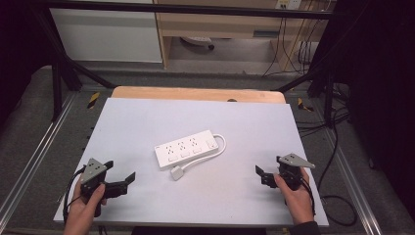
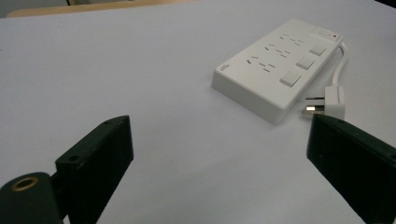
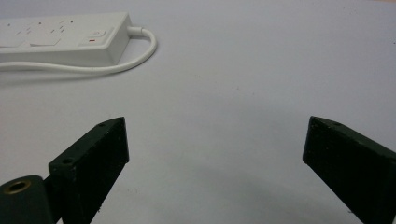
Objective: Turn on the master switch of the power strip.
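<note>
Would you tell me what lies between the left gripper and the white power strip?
Nothing: in the high view the white tabletop is bare between the left gripper and the power strip; its plug lies slightly aside.

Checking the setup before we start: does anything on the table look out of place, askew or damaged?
Nothing looks damaged. The white power strip lies at a slant mid-table, its cord looped round to the plug, which lies loose beside it. Both the left gripper and right gripper hang open, clear of it.

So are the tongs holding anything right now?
No, nothing. The left tongs and right tongs both stand open over the bare table. The power strip and its plug lie untouched between them.
</note>
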Demonstrator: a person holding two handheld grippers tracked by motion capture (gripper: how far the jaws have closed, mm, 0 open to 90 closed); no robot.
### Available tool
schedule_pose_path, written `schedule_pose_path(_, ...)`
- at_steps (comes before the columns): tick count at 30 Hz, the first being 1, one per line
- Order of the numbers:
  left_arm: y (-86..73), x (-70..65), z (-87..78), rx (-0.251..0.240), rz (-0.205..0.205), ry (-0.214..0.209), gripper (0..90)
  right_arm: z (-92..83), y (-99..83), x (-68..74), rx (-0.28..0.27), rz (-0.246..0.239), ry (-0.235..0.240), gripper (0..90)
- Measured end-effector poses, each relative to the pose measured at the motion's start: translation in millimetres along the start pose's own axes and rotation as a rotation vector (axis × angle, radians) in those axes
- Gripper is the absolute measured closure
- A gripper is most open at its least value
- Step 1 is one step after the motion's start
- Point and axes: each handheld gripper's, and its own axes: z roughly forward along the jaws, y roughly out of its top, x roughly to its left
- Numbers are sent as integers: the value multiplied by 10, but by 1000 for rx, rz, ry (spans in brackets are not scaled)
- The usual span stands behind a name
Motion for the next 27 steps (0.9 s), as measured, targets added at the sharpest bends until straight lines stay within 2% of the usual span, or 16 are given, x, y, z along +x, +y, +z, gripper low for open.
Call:
schedule_pose_path(8, -12, 28, -6, -8, -17, 18, 72, -25, 25, 56, -38, -6, -4, 68)
schedule_pose_path(11, -25, 39, 13, -1, -21, 25, 73, 9, 55, 44, -42, -12, -21, 60)
schedule_pose_path(15, -32, 33, 25, 8, -17, 27, 73, 63, 186, 14, -26, -22, -25, 55)
schedule_pose_path(20, -34, 28, 26, 11, -6, 30, 72, 147, 362, -17, 16, -37, -6, 48)
schedule_pose_path(21, -35, 29, 29, 11, -6, 31, 72, 183, 465, -4, 28, -36, 6, 48)
schedule_pose_path(27, -34, 20, 25, 9, -2, 27, 72, 231, 667, 99, 35, -37, 33, 49)
